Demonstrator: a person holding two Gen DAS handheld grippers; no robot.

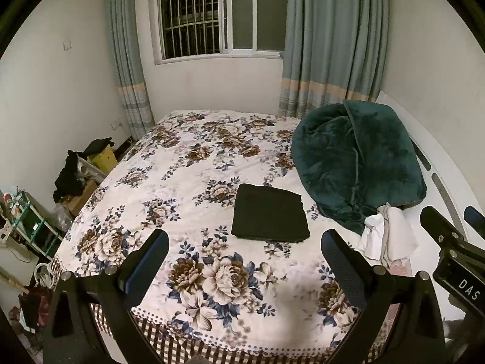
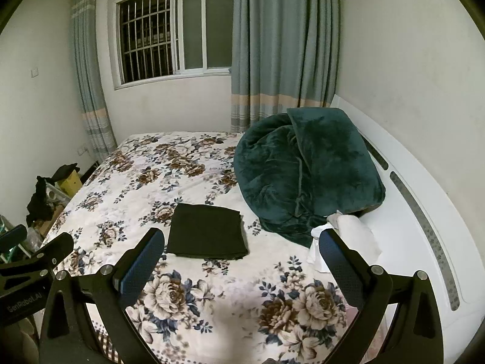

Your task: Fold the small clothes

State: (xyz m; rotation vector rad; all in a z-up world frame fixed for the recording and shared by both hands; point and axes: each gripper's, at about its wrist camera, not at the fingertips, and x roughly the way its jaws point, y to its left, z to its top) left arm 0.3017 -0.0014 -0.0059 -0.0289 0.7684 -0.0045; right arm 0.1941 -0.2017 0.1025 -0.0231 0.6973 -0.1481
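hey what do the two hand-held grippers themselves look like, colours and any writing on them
Both are matte black frames with silver bolt heads. The left hand-held gripper and the right hand-held gripper each have two broad fingers with dark blue pads. White lettering shows on the bodies: "DAS" on one, "GenRobot.AI" on the other. No cables visible.

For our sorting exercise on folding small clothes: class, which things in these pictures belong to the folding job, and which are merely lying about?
Belonging to the job:
dark folded garment on the floral bedspread
pale crumpled clothes, unfolded
left gripper, open
right gripper, open

Just lying about:
green blanket, bundled
curtains
black clothes on the floor clutter beside the bed
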